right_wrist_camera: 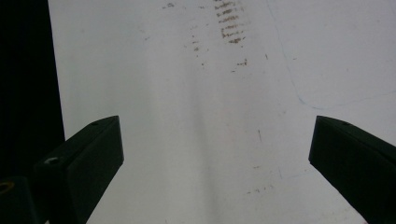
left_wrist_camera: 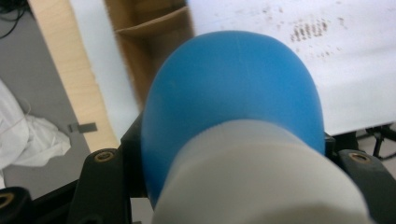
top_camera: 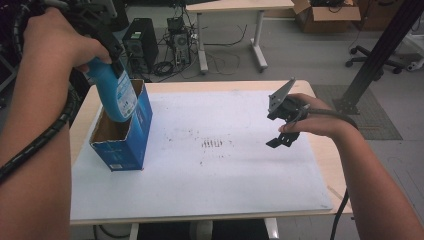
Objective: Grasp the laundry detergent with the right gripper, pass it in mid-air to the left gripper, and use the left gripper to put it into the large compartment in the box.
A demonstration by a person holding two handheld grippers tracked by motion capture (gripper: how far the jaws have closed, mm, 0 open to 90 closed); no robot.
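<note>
Left gripper [top_camera: 107, 52] clamps blue bottle [top_camera: 116, 92] near its white cap [left_wrist_camera: 261, 177], bottle tilted, lower end inside open blue box [top_camera: 122, 135] at mat's [top_camera: 225, 185] left edge. Right gripper [top_camera: 282, 127] hovers over mat's right side, well apart, jaws spread, holding nothing.

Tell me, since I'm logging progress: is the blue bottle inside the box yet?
Partly: the left gripper holds the blue bottle tilted, lower end inside the open blue box.

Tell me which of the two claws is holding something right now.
The left claw, raised over the blue box, grips a blue bottle. The right claw hovers open and empty above the white mat.
</note>
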